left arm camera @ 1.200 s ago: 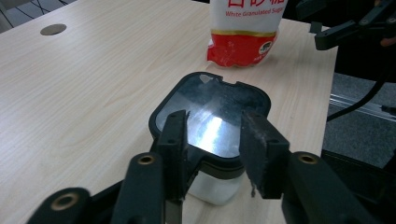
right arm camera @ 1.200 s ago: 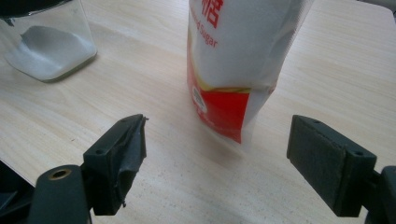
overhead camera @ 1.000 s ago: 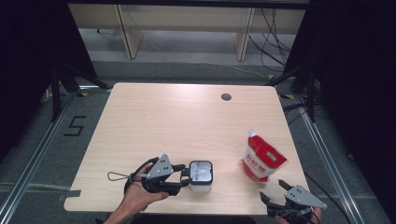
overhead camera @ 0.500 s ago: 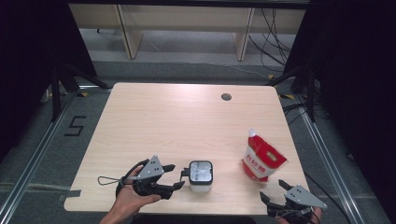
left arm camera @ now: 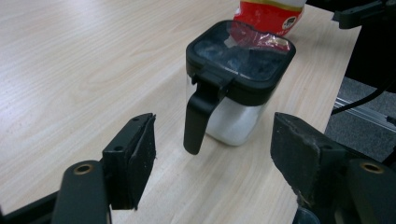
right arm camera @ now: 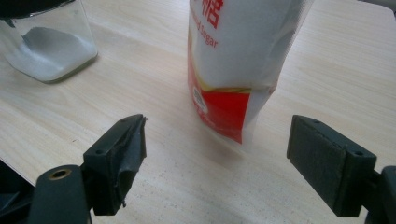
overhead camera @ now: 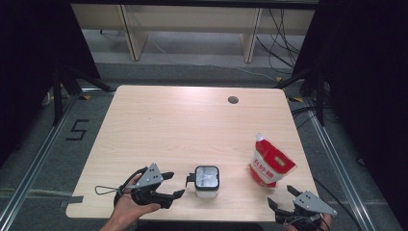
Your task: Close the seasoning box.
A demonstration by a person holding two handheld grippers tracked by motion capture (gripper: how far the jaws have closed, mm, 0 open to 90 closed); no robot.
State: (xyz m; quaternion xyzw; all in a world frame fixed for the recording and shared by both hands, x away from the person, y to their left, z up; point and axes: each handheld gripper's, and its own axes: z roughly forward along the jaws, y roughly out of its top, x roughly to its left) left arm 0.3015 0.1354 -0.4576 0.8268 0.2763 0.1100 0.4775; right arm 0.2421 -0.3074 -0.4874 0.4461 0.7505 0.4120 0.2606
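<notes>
A clear square jar with a black lid and black handle stands near the table's front edge, some white powder in its bottom. In the left gripper view the jar has its handle turned toward me. My left gripper is open just left of it, not touching; in its own view the left gripper has its jaws spread wide. A red and white sugar pouch stands upright to the right. My right gripper is open in front of the sugar pouch, with nothing between the jaws of the right gripper.
The light wooden table has a round cable hole at its back right. A wooden shelf unit stands on the floor behind it. Metal rails run along both sides of the table.
My left gripper has drawn back to the left, away from the jar's handle, and now stands open beside it. The right gripper, the jar and the pouch have stayed put.
</notes>
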